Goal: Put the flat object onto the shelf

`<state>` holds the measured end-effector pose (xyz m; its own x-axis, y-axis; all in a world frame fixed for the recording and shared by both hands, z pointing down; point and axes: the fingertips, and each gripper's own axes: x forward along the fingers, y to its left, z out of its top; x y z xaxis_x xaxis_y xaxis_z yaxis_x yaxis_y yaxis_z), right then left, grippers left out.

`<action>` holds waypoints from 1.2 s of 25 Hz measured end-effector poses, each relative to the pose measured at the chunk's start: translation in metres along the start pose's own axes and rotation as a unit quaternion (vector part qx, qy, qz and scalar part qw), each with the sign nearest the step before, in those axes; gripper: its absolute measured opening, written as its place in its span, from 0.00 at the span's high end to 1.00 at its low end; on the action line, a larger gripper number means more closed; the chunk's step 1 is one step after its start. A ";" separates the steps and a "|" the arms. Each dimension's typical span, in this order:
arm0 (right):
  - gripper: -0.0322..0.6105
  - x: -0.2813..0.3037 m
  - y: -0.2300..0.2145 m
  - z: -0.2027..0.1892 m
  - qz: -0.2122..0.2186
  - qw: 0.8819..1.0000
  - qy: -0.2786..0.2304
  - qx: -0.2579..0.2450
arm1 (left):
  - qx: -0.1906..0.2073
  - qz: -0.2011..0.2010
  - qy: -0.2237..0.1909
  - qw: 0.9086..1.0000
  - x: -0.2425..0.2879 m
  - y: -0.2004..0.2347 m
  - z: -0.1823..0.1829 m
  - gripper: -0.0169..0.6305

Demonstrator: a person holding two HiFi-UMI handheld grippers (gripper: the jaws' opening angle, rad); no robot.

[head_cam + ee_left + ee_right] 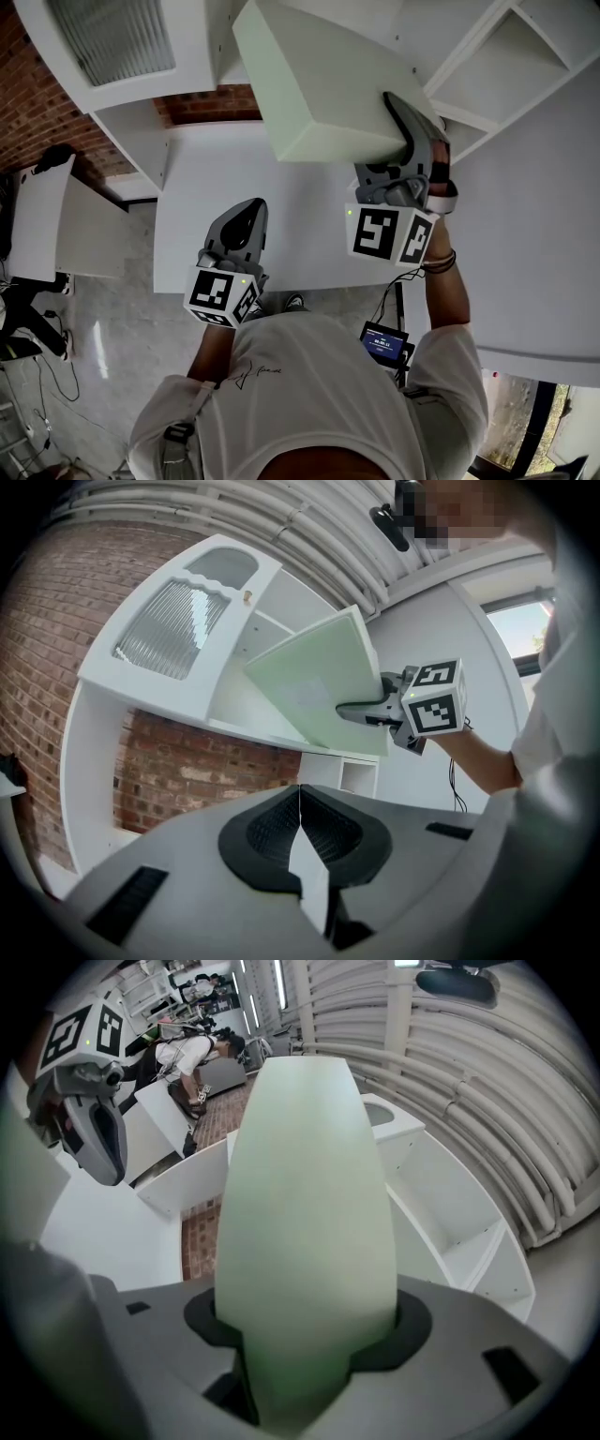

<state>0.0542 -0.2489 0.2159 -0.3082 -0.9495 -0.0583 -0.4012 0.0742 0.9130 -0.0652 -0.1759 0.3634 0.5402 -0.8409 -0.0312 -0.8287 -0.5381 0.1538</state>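
Observation:
The flat object is a pale green board (319, 75), held up and tilted in front of the white shelf unit (487, 66). My right gripper (401, 112) is shut on the board's right edge. In the right gripper view the board (305, 1204) rises from between the jaws and hides the middle of the shelf (450, 1213). My left gripper (246, 211) hangs lower left, over a white top (216, 178), jaws together and holding nothing. From the left gripper view (300, 794) the board (319, 686) and right gripper (361, 710) show before the shelf's compartments (234, 696).
A ribbed-glass cabinet door (112, 37) stands open at upper left, with a brick wall (28, 84) behind it. A small lit screen (382, 342) hangs at the person's waist. Cables lie on the floor (56, 375). Another person (192, 1054) bends over far behind.

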 end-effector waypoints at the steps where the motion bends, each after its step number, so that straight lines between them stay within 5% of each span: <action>1: 0.51 0.001 0.002 0.000 0.001 1.000 0.002 -0.006 | 0.000 0.000 0.000 1.000 0.000 0.000 0.000 0.95; 30: 0.51 0.051 0.058 -0.023 0.022 0.983 0.059 -0.172 | 0.018 -0.016 -0.035 0.999 0.009 -0.008 0.033 0.95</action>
<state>0.0352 -0.2999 0.2747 -0.2083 -0.9780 0.0127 -0.0675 0.0273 0.9973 -0.0585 -0.1815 0.3295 0.5552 -0.8251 -0.1046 -0.8172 -0.5646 0.1159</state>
